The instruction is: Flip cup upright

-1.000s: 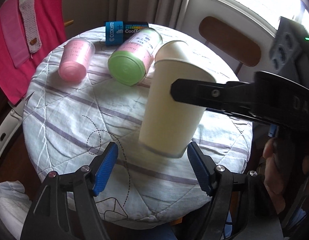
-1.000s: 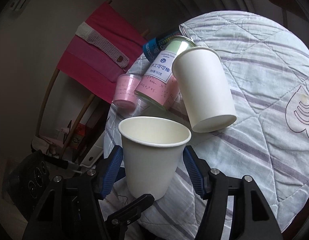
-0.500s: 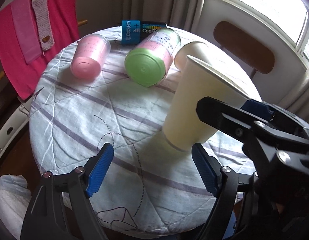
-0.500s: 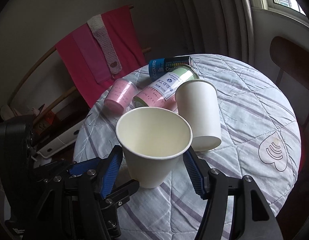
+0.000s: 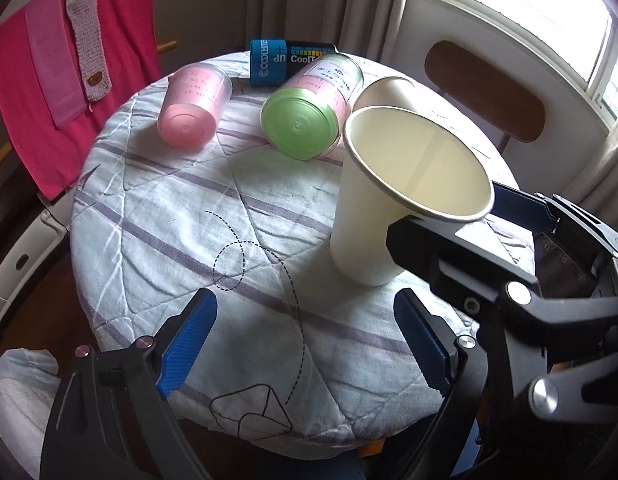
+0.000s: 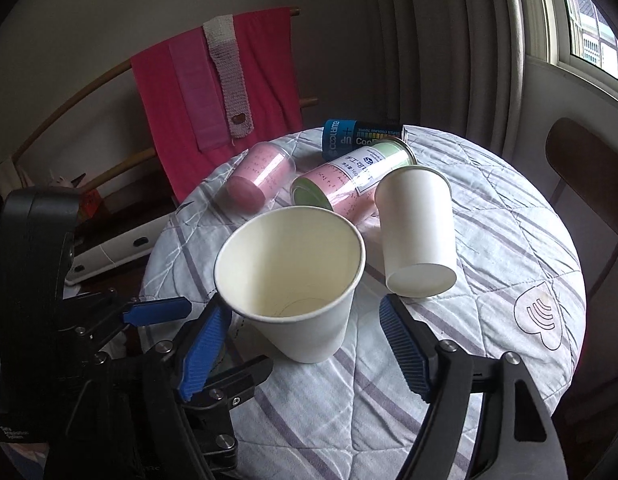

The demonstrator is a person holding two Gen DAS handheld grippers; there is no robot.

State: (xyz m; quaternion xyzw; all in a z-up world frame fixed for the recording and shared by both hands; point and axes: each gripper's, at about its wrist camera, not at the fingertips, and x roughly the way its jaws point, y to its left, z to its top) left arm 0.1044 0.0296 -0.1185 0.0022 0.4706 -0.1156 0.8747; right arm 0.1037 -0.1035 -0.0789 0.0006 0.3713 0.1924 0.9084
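Since one second ago our right gripper (image 6: 305, 344) is opening around the paper cup (image 6: 297, 284) | cup is standing mouth-up on table (image 6: 509, 360), released so it rests alone | left gripper (image 5: 305, 344) is waiting open, empty

The far bench (image 5: 157, 216) is being blocked by toppled cups (image 5: 193, 110) and a can (image 5: 309, 116); the near cloth is being left open.
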